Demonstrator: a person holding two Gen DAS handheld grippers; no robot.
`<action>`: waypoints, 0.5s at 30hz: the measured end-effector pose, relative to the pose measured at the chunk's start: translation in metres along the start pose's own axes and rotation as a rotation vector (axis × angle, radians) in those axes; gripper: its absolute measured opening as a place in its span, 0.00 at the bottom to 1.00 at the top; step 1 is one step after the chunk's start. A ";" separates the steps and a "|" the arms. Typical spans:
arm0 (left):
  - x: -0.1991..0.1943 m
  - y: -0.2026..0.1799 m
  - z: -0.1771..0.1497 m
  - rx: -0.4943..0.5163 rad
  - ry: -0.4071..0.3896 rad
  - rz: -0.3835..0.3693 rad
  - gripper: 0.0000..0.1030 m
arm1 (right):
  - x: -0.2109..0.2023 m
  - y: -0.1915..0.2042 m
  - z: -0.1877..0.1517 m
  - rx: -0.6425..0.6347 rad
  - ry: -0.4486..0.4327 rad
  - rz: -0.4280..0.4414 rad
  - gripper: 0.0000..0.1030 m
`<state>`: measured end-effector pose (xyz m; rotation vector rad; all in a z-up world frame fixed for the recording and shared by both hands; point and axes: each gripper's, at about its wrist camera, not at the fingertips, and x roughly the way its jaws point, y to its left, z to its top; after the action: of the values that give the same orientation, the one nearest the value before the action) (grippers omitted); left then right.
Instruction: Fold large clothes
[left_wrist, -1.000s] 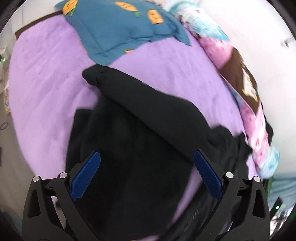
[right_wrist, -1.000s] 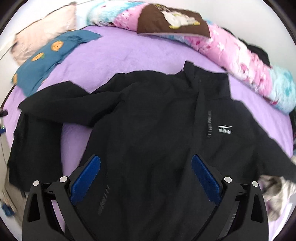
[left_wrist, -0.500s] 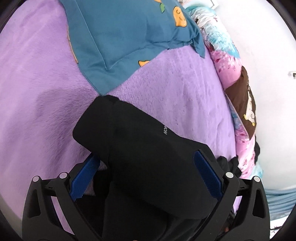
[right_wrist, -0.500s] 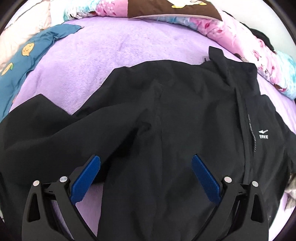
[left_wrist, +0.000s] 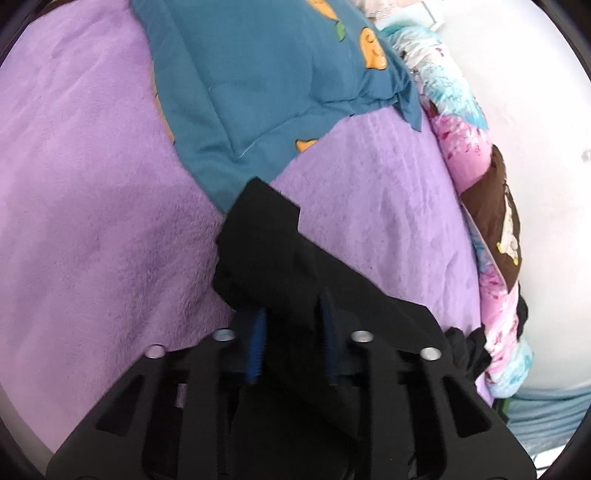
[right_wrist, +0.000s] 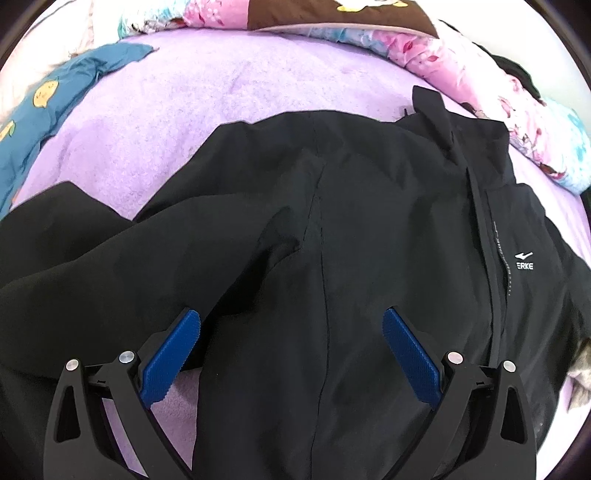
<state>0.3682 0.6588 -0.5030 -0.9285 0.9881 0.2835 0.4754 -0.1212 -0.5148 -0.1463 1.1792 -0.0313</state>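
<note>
Sleeve (left_wrist: 273, 258) between left fingers (left_wrist: 256, 343).

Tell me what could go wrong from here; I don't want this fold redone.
1. The left gripper pinches only the sleeve near its cuff; the smooth fabric may slip out when pulled.
2. The right gripper is open above the jacket, so nothing pins the body; it may drag across the purple blanket.

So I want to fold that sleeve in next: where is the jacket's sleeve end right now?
In the left wrist view the sleeve end lies on the purple blanket, just below the blue pillow, pinched by the left gripper.
</note>
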 end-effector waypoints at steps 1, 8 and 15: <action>-0.003 -0.004 0.001 0.027 -0.009 0.005 0.12 | -0.001 -0.003 -0.001 0.000 -0.010 -0.009 0.94; -0.036 -0.025 0.000 0.071 -0.099 -0.030 0.07 | 0.013 -0.032 -0.008 0.028 -0.021 -0.090 0.94; -0.086 -0.076 -0.004 0.125 -0.183 -0.111 0.06 | 0.079 -0.040 -0.004 -0.036 0.105 -0.032 0.94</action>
<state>0.3632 0.6268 -0.3927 -0.8243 0.7745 0.2068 0.5041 -0.1691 -0.5839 -0.1972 1.2829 -0.0462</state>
